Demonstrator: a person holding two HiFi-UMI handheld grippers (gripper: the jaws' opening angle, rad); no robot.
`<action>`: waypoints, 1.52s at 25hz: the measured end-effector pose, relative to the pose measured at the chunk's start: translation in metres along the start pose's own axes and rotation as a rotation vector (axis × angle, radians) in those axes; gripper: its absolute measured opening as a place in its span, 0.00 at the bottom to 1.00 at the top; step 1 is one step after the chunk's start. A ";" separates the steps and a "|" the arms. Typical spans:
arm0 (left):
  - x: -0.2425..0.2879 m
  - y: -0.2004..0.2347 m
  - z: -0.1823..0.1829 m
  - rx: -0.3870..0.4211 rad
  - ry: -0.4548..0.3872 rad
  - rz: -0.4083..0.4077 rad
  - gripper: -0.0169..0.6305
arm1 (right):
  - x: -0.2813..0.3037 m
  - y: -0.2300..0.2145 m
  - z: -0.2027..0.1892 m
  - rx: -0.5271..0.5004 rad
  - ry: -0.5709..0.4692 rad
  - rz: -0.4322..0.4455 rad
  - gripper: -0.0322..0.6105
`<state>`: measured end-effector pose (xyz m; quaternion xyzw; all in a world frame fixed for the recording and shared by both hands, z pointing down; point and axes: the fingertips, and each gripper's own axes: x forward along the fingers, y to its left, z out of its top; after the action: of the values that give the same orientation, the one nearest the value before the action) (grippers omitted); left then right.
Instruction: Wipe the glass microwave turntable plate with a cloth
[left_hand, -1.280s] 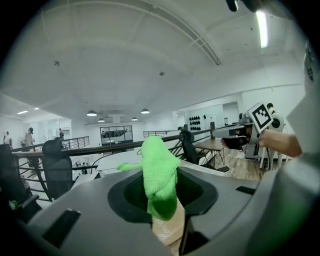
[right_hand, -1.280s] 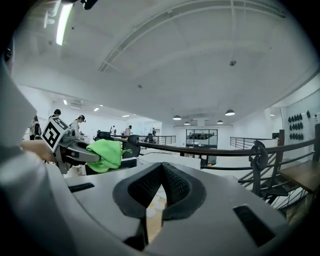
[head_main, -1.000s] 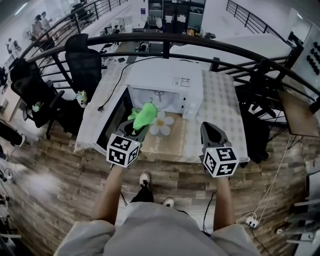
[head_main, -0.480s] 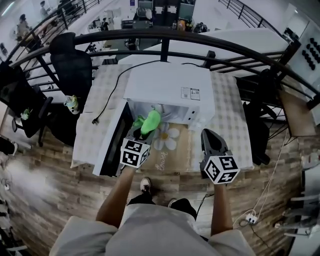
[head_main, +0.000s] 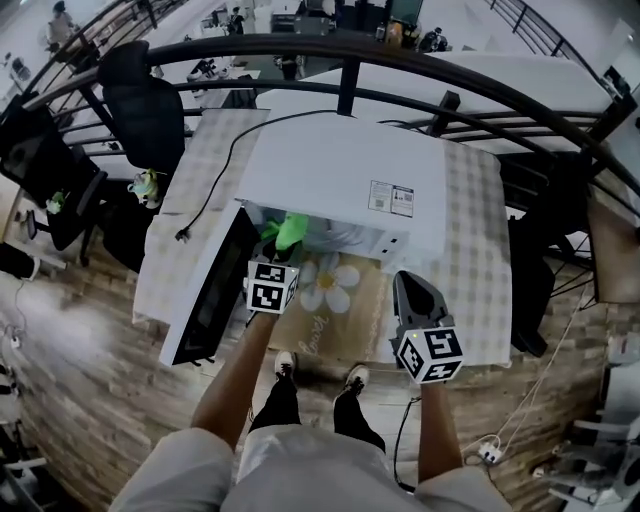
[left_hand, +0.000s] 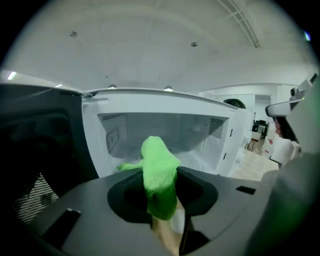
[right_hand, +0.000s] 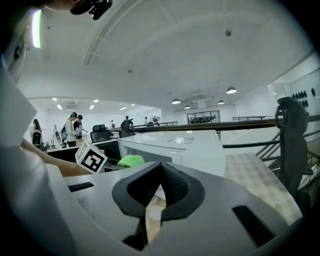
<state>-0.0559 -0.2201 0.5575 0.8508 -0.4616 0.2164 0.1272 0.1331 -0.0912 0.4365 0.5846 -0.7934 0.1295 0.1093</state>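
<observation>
the left gripper (left_hand: 161, 212) is clamped on a green cloth (left_hand: 159, 172): the cloth is pinched between the two fingers, and its free end stands up past their tips and flops forward. it points into the open mouth of a white microwave (head_main: 340, 175), which stands at the middle of the table (head_main: 470, 250), towards its back edge. the microwave's door (head_main: 205, 295) hangs wide open on the left, out past the table's front edge. in the head view the cloth (head_main: 291, 230) is just inside the cavity, at its left half. the glass turntable plate (left_hand: 200, 156) shows only as a pale sheen on the cavity floor, beyond and to the right of the cloth's tip (whether cloth and plate touch cannot be told). the right gripper (head_main: 413, 298) hovers over the table's front edge, well apart from the microwave opening and right of a flower-print mat (head_main: 330, 282); its fingers are together with nothing between them.
</observation>
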 end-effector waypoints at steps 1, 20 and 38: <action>0.009 0.003 -0.003 0.003 0.005 0.012 0.23 | 0.004 -0.001 -0.003 -0.013 0.008 0.012 0.07; 0.083 -0.073 -0.024 -0.068 0.099 -0.107 0.23 | 0.012 -0.018 -0.033 -0.078 0.095 0.026 0.07; 0.066 -0.022 0.008 0.071 -0.029 0.027 0.23 | 0.005 -0.025 -0.026 -0.086 0.095 -0.022 0.07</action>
<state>-0.0032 -0.2596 0.5822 0.8516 -0.4668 0.2218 0.0872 0.1565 -0.0940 0.4648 0.5812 -0.7857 0.1219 0.1734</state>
